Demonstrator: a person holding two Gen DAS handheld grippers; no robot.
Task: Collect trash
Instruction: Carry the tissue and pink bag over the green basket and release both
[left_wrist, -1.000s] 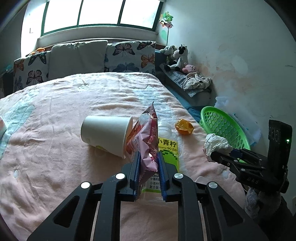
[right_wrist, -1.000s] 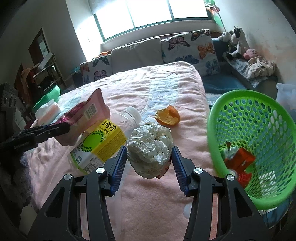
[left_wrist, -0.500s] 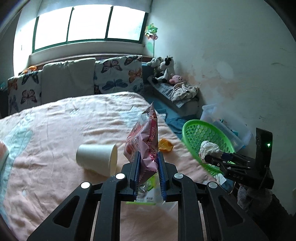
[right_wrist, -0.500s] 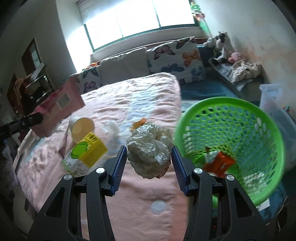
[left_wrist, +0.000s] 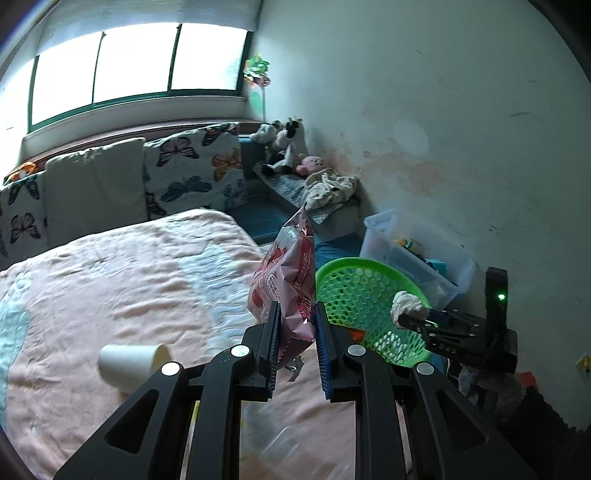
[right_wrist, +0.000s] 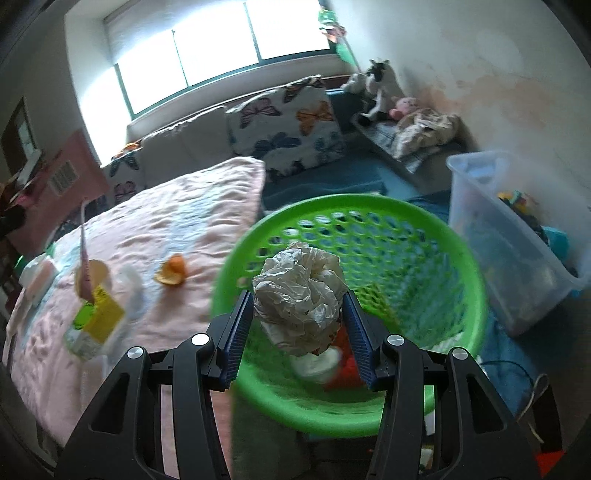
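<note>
My left gripper (left_wrist: 295, 314) is shut on a pink snack wrapper (left_wrist: 286, 280), held upright above the pink bed, left of the green basket (left_wrist: 354, 295). My right gripper (right_wrist: 299, 310) is shut on a crumpled white paper wad (right_wrist: 299, 295) and hangs over the open mouth of the green basket (right_wrist: 458, 258); in the left wrist view the wad (left_wrist: 406, 302) sits over the basket's right rim. Red and white trash lies in the basket bottom (right_wrist: 343, 354). On the bed lie a paper cup (left_wrist: 129, 363), an orange peel (right_wrist: 171, 273) and a yellow-green drink carton (right_wrist: 94, 321).
A clear plastic storage bin (right_wrist: 509, 236) stands on the floor right of the basket. Butterfly pillows (left_wrist: 192, 170) line the bed's head under the window. Plush toys and cloth (left_wrist: 291, 151) lie on a low shelf by the wall.
Both grippers swung right from the bed toward the basket. The paper wad went from beside the basket to over its mouth. The wrapper rose, and the cup and carton dropped back in view.
</note>
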